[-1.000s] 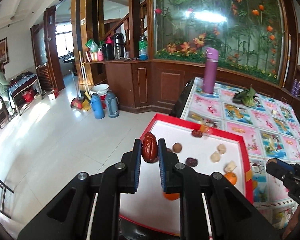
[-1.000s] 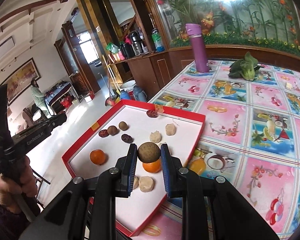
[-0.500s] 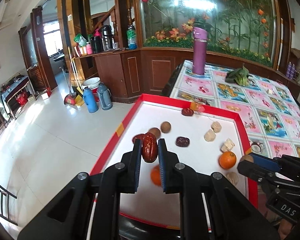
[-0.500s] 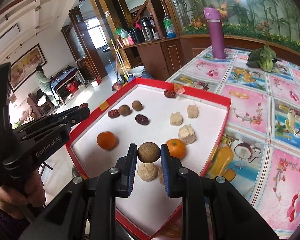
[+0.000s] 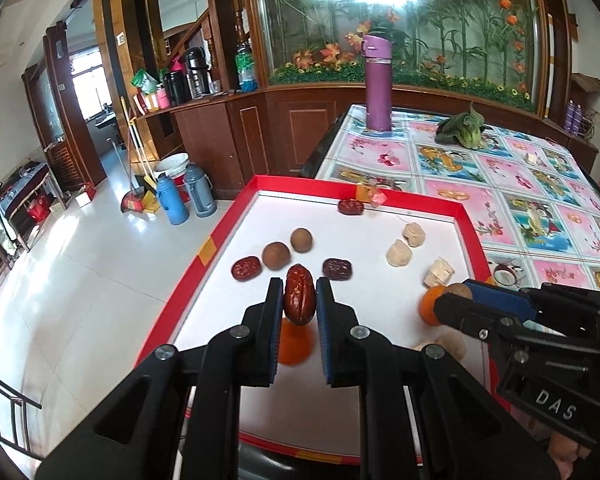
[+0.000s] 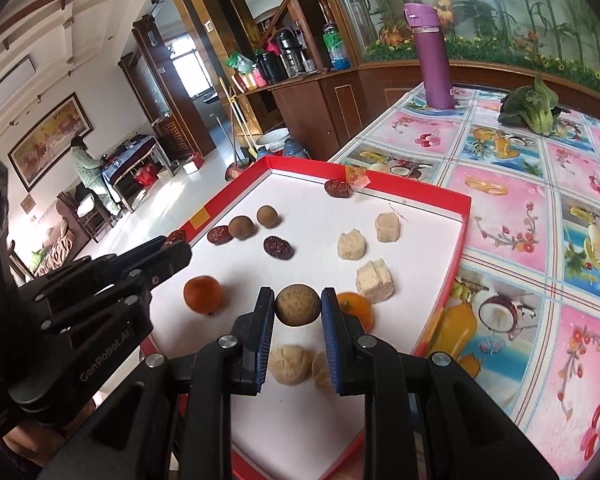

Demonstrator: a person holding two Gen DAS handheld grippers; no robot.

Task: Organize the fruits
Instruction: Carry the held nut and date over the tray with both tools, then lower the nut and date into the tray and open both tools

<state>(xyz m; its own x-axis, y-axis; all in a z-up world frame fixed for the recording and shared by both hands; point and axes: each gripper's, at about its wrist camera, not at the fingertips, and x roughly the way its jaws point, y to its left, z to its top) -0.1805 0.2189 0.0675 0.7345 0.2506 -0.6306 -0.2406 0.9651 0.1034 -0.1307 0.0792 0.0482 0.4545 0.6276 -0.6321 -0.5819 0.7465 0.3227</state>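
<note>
A red-rimmed white tray (image 5: pixel 456 208) (image 6: pixel 458 200) sits at the table's near corner. My left gripper (image 5: pixel 299 298) is shut on a red date (image 5: pixel 299 294), held above the tray near two brown longans (image 5: pixel 276 255) and two dates (image 5: pixel 245 268). My right gripper (image 6: pixel 298 306) is shut on a brown longan (image 6: pixel 298 305) over the tray's near right part. Oranges (image 6: pixel 202 294), pale beige lumps (image 6: pixel 351 245) and a far date (image 6: pixel 337 188) lie in the tray. In the left wrist view the right gripper (image 5: pixel 454 300) shows at the right.
A purple bottle (image 6: pixel 436 56) and a green leafy vegetable (image 6: pixel 534 108) stand at the table's far end on a pink fruit-print cloth (image 6: pixel 540 208). Left of the tray the table drops off to a white tiled floor (image 5: pixel 80 264) with thermoses (image 5: pixel 176 200). A person (image 6: pixel 88 172) stands far off.
Both grippers have moved forward over the tray, each keeping its fruit. The left one came closer to the longans and dates; the right one advanced past the near beige lumps.
</note>
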